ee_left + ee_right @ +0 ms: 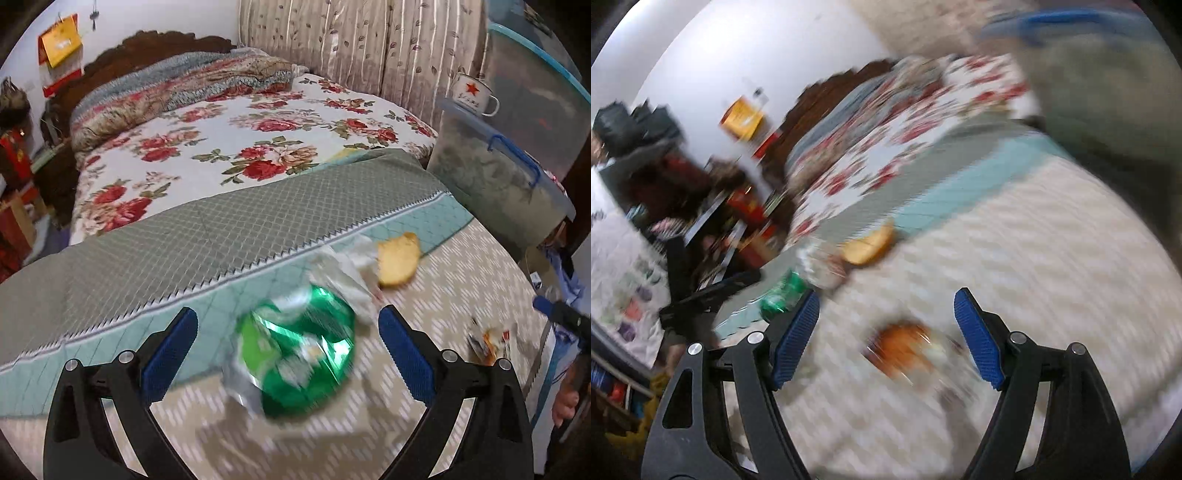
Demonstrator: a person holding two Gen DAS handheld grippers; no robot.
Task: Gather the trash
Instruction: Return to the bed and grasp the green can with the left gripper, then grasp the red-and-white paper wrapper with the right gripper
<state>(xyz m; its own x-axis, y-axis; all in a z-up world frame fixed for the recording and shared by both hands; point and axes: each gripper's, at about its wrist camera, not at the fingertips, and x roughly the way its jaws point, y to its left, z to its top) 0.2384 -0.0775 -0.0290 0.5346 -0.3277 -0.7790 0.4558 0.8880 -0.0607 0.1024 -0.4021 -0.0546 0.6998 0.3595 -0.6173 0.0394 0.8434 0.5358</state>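
Observation:
A crumpled green snack bag (295,350) lies on the patterned bed cover, between the fingers of my left gripper (287,314). The gripper is open and neither blue pad touches the bag. Just beyond it are a white crumpled wrapper (347,269) and a yellow food scrap (399,264). Small orange wrappers (487,339) lie to the right. In the blurred right wrist view, my right gripper (886,295) stands open over an orange wrapper (905,349), apart from it. The green bag (783,295) and yellow scrap (868,245) sit farther left.
A clear storage bin with a blue lid (498,166) stands at the right with a red-star enamel mug (472,94) on it. A floral sheet (236,140) and a folded quilt (177,85) cover the far bed. A hand (565,402) shows at the right edge.

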